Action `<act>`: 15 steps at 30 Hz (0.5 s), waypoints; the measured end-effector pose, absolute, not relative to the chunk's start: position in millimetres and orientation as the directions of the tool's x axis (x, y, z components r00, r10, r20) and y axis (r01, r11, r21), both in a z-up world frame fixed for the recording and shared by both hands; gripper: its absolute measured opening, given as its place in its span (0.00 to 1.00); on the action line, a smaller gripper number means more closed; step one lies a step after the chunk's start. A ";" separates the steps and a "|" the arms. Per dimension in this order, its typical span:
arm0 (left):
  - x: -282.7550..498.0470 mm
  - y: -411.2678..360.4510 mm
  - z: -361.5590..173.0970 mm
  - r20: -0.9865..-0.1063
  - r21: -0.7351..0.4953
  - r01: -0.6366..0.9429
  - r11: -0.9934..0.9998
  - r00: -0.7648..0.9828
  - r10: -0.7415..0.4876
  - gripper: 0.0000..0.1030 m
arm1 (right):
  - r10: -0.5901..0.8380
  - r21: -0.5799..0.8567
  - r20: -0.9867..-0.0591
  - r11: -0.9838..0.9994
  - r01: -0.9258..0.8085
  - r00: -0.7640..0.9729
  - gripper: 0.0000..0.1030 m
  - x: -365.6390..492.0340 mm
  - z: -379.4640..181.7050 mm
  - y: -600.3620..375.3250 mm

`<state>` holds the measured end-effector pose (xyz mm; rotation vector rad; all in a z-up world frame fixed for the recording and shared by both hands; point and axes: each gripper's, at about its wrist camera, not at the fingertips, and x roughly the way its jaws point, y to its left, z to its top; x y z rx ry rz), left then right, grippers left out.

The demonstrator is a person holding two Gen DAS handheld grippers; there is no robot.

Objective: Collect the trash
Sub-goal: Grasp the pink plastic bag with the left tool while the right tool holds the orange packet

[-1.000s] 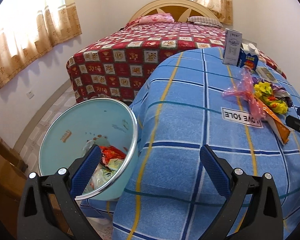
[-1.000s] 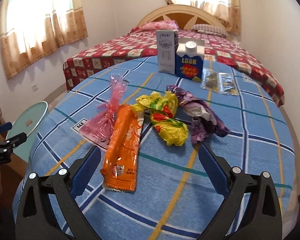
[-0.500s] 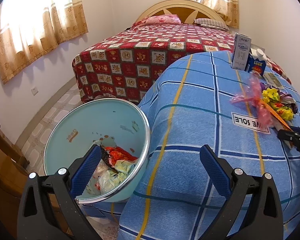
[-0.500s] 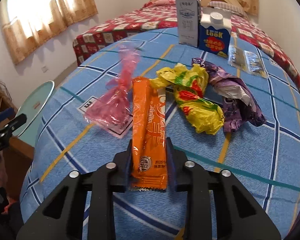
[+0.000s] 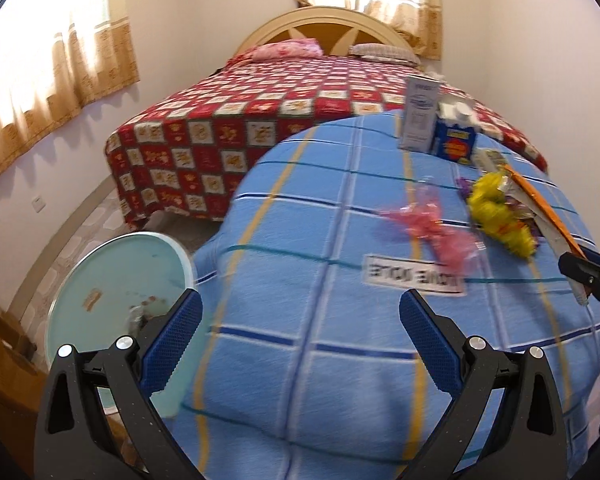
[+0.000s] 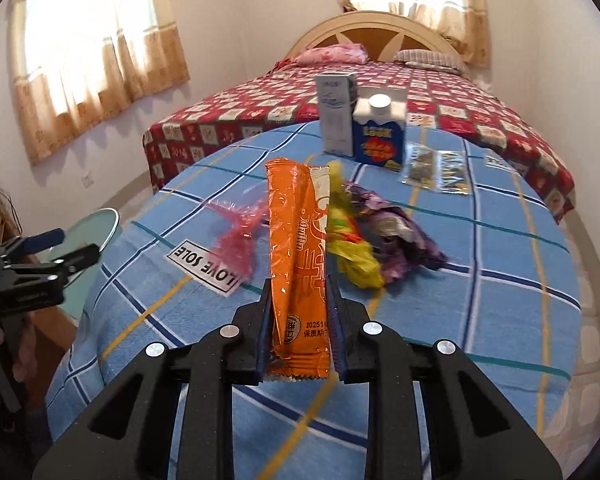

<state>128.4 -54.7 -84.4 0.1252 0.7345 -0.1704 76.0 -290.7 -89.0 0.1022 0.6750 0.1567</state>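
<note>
Blue-checked table (image 6: pixel 480 320) by bed. Orange wrapper (image 6: pixel 298 264) is clenched in right tongs (image 6: pixel 300 344), lifted clear for transfer. Left tongs (image 5: pixel 300 340) are held released near bin (image 5: pixel 112 280), at left.

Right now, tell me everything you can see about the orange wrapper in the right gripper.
The orange wrapper is a long, narrow, glossy packet with white lettering, a white strip along its right side and crimped ends. The right gripper is shut on its lower end, one pad on each side edge. It stands nearly upright, lifted above the blue checked tablecloth, its upper part free of the other litter.
</note>
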 end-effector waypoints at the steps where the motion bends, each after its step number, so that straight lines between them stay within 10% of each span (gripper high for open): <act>1: 128.1 -62.1 -84.2 -0.676 0.057 0.210 0.976 0.728 -0.117 0.94 | 0.187 0.153 -0.609 0.981 -0.118 0.771 0.24 74.5 -88.3 -294.0; 15: 141.1 -129.4 -90.5 -0.674 0.073 0.277 0.958 0.721 -0.157 0.94 | -0.033 0.062 -0.617 0.994 0.091 0.786 0.24 65.9 -101.6 -355.4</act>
